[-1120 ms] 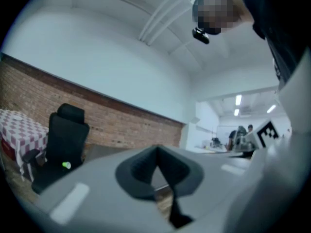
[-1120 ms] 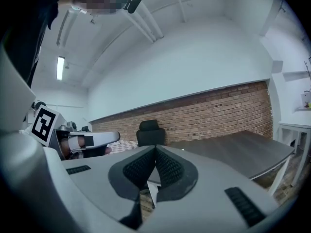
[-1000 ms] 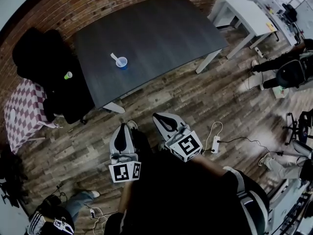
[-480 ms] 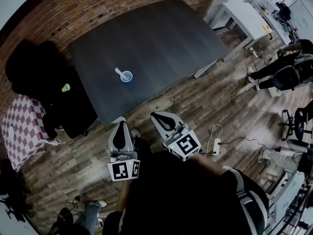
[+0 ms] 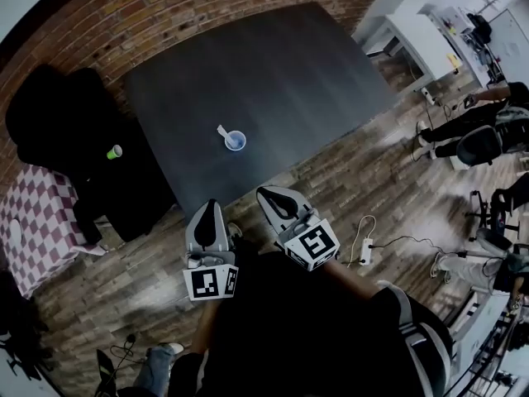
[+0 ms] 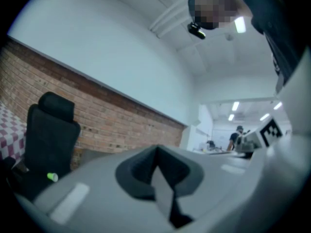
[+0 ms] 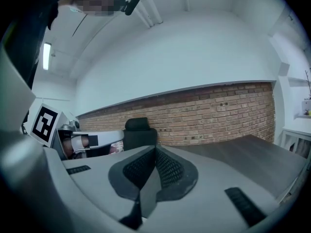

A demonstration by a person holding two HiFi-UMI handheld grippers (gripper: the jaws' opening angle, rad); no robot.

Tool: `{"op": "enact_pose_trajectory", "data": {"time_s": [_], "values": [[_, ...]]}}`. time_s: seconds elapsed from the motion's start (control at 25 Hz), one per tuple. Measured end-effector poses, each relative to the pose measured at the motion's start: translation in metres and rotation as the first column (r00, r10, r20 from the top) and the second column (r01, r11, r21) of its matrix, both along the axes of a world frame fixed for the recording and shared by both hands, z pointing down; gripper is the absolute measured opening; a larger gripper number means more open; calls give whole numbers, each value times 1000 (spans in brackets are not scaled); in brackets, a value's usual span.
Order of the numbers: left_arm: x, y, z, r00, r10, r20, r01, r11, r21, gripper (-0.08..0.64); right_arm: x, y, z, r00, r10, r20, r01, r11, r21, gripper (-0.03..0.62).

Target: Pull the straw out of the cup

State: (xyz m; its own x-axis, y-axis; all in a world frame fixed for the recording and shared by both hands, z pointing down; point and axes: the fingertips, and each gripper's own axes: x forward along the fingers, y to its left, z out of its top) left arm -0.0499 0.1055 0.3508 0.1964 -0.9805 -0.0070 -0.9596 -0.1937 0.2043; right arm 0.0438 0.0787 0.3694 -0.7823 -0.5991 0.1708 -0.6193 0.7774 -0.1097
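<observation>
Left gripper [image 5: 210, 208]: jaws pressed together, nothing between them, as its own view [image 6: 156, 154] shows; held low in front of the person, over the floor, tips toward the table.
Right gripper [image 5: 274, 195]: jaws likewise together and empty in its own view [image 7: 155, 153]; just beside the left gripper, tips angled toward the table's near edge.
Floor [image 5: 331, 180]: wood planks; a white power strip [image 5: 364, 245] with its cable lies to the person's right.
Table [image 5: 281, 64]: dark top, set against the brick wall [image 5: 124, 11].
Cup [image 5: 236, 141]: blue, upright on the table near its front edge, well apart from both grippers.
Straw [image 5: 222, 131]: white, standing in the cup, leaning over the rim toward the left.
Chair [image 5: 58, 110]: black, left of the table; a small green object [image 5: 114, 151] rests on it.
Checked cloth [image 5: 33, 222]: red and white, far left.
White table [image 5: 413, 31]: far right, beyond the dark table.
</observation>
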Motion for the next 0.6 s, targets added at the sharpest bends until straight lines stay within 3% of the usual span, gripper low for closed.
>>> {"op": "enact_pose_trajectory", "data": {"time_s": [0.32, 0.6], "values": [[-45, -27, 16, 999, 36, -6, -36, 999, -11, 5, -40, -27, 11, 998, 52, -21, -52, 999, -2, 6], [-48, -39, 23, 998, 40, -41, -42, 999, -31, 6, -45, -40, 16, 997, 62, -52, -63, 998, -13, 6]]}}
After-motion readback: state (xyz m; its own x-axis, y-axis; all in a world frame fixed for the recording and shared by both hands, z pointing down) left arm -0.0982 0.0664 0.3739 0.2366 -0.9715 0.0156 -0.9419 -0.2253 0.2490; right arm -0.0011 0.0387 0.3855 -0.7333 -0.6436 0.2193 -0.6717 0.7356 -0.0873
